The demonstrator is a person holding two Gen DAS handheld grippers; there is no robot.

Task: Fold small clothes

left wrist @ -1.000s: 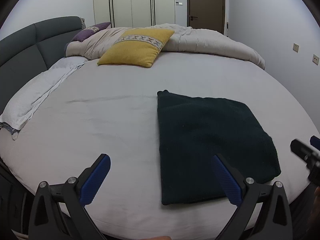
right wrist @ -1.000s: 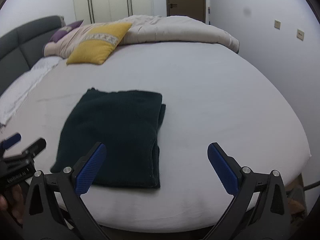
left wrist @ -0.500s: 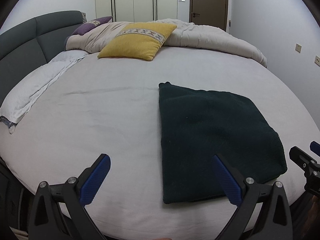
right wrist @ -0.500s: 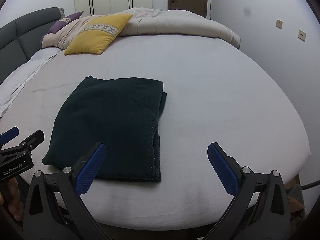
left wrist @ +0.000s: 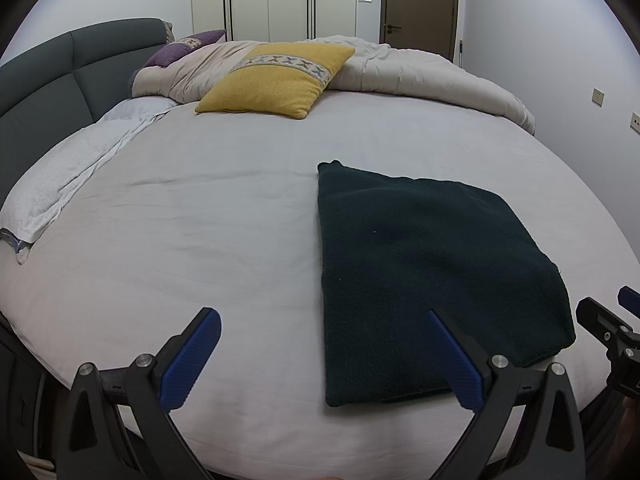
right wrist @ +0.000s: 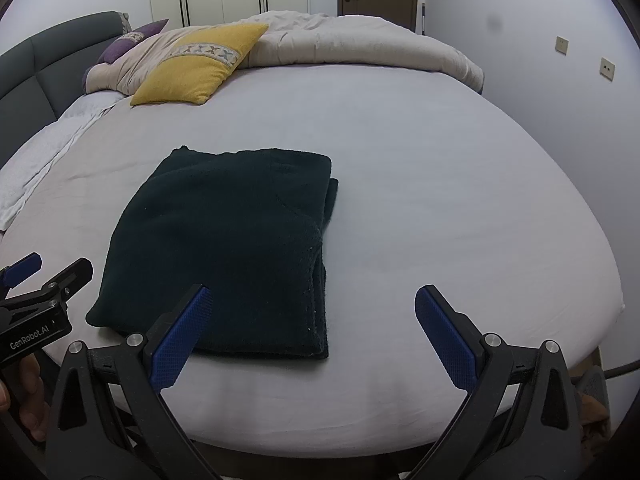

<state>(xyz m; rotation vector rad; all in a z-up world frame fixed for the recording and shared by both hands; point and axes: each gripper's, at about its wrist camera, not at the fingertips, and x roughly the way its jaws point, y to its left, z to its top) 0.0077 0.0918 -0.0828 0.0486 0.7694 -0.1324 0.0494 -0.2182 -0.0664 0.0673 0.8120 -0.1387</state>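
Note:
A dark green knitted garment lies folded into a flat rectangle on the white bed sheet, near the bed's front edge. Its stacked layers show along the right side in the right wrist view, garment. My left gripper hovers open over the front edge, its right finger above the garment's near-left part. My right gripper is open too, its left finger over the garment's near edge. Neither holds anything. Each gripper shows at the side of the other's view.
A yellow cushion and a purple pillow lie at the back with a bunched beige duvet. A white towel lies along the left. A grey headboard stands at left; wall and door behind.
Both grippers have drawn slightly closer to the bed and risen a little, so the garment sits larger in both views. The garment itself has not moved; both grippers stay open.

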